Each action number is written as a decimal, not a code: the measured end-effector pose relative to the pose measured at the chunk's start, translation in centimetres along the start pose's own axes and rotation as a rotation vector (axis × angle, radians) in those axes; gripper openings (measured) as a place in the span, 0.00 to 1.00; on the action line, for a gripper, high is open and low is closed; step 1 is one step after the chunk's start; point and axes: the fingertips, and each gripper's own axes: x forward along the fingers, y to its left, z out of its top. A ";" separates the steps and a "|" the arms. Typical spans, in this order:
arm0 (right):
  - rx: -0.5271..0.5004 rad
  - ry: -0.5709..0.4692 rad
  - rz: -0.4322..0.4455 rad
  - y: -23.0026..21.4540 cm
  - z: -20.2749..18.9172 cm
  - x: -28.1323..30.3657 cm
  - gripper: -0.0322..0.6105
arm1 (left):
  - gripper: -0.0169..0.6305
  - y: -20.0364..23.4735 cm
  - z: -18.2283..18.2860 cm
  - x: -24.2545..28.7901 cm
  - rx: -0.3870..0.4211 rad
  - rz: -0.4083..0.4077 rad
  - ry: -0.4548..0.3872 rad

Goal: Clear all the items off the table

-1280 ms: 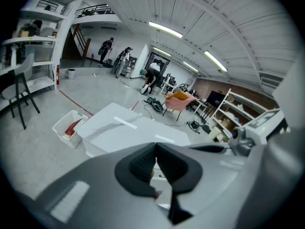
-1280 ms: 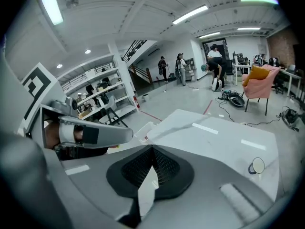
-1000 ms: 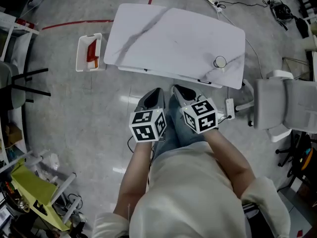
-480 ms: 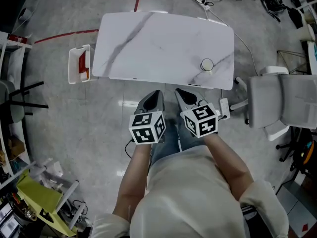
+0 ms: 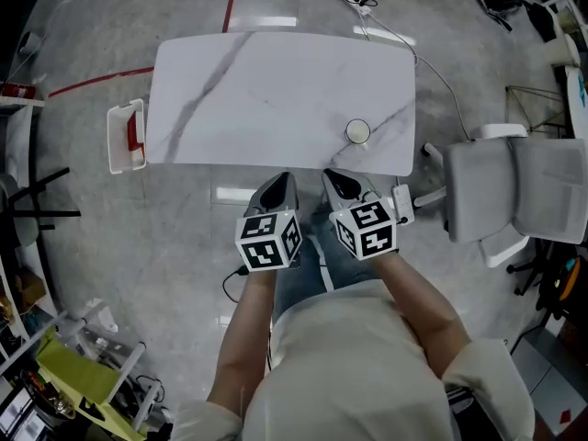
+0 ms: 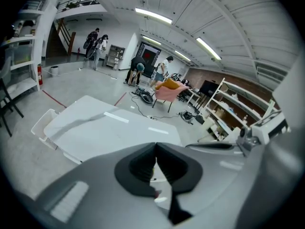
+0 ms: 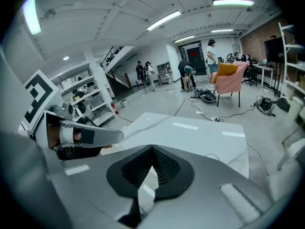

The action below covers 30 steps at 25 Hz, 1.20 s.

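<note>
Left gripper (image 5: 278, 184) and right gripper (image 5: 335, 180): jaws pressed together on both, nothing between them. I hold them side by side, just short of the table's (image 5: 276, 90) near edge. One small round item (image 5: 357, 131) sits on the table by its near right corner. Bin (image 5: 126, 136) just beside the table's left end.
</note>
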 end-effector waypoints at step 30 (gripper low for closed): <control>0.031 0.152 -0.107 -19.4 -12.7 9.1 0.30 | 0.04 -2.2 -10.8 19.8 0.009 -0.008 0.172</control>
